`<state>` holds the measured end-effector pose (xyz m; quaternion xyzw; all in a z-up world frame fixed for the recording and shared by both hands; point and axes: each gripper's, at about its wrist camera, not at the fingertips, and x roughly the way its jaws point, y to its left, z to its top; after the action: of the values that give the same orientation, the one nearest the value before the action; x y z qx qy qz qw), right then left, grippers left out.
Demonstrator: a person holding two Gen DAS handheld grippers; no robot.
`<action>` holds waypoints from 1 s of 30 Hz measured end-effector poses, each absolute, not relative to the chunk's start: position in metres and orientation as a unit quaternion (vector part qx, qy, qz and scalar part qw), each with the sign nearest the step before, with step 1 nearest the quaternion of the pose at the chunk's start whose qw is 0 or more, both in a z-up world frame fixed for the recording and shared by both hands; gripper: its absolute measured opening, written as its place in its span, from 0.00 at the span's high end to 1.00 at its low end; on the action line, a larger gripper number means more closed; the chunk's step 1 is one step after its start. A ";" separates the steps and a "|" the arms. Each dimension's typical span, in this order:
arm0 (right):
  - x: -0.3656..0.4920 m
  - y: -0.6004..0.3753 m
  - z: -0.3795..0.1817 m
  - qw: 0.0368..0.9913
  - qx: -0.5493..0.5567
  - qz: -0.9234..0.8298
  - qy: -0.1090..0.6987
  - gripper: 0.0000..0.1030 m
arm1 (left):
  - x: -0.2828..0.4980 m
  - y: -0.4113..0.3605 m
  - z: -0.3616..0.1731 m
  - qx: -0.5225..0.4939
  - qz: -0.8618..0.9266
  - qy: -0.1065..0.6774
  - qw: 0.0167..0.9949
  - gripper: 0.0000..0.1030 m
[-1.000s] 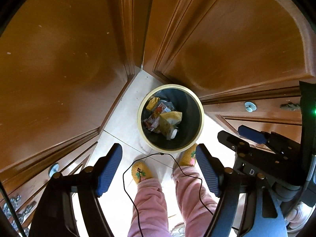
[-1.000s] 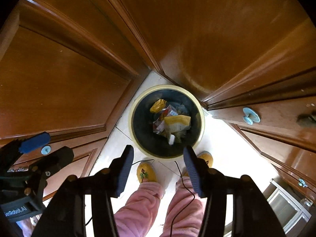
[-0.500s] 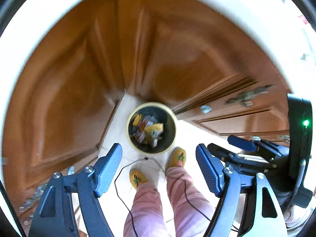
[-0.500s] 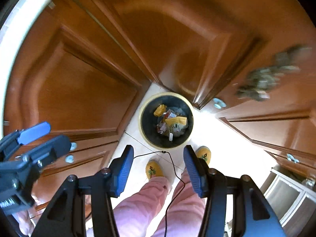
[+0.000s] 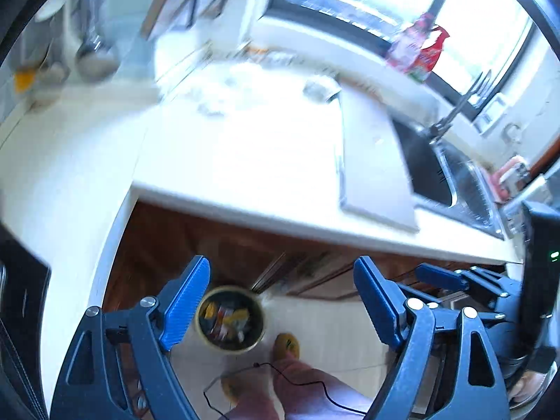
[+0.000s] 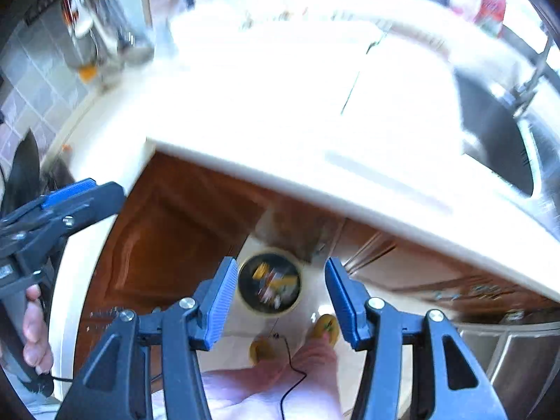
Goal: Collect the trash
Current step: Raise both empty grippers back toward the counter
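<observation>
A round trash bin (image 5: 230,319) with a cream rim stands on the floor in the cabinet corner, holding several crumpled wrappers; it also shows in the right wrist view (image 6: 269,282). My left gripper (image 5: 281,304) is open and empty, high above the bin. My right gripper (image 6: 276,297) is open and empty, also high above it. A blurred pale heap (image 5: 227,91) lies on the white countertop (image 5: 245,161). The left gripper's fingers (image 6: 66,192) show at the left of the right wrist view.
A white board (image 5: 371,161) lies on the counter beside a steel sink (image 5: 448,175) with a tap. Pots (image 5: 94,59) stand at the far left. A red packet (image 5: 420,52) sits on the window sill. Brown cabinet doors (image 6: 168,238) are below. My slippered feet (image 5: 287,346) stand by the bin.
Both grippers have risen and tilted up from over the bin. The countertop, sink and window have come into view, and the bin looks much smaller. Both jaws stay open.
</observation>
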<state>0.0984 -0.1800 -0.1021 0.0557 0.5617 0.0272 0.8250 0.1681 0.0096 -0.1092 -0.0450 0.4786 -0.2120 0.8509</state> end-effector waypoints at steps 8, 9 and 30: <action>0.127 -0.246 -0.017 0.865 0.069 -0.006 0.497 0.48 | 0.201 -0.034 -0.063 -0.039 -0.229 0.444 0.866 0.09; 0.134 -0.255 -0.011 0.868 0.071 -0.005 0.492 0.47 | 0.208 -0.037 -0.060 -0.038 -0.226 0.441 0.868 0.09; 0.464 -0.334 -0.124 0.845 -0.077 0.112 0.518 0.16 | 0.511 -0.093 -0.132 -0.085 -0.080 0.573 0.811 0.03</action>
<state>0.4640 -0.3337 -0.1237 -0.0768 0.5176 0.1124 0.8447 0.5111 -0.0928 -0.1318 -0.0850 0.5734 -0.0796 0.8110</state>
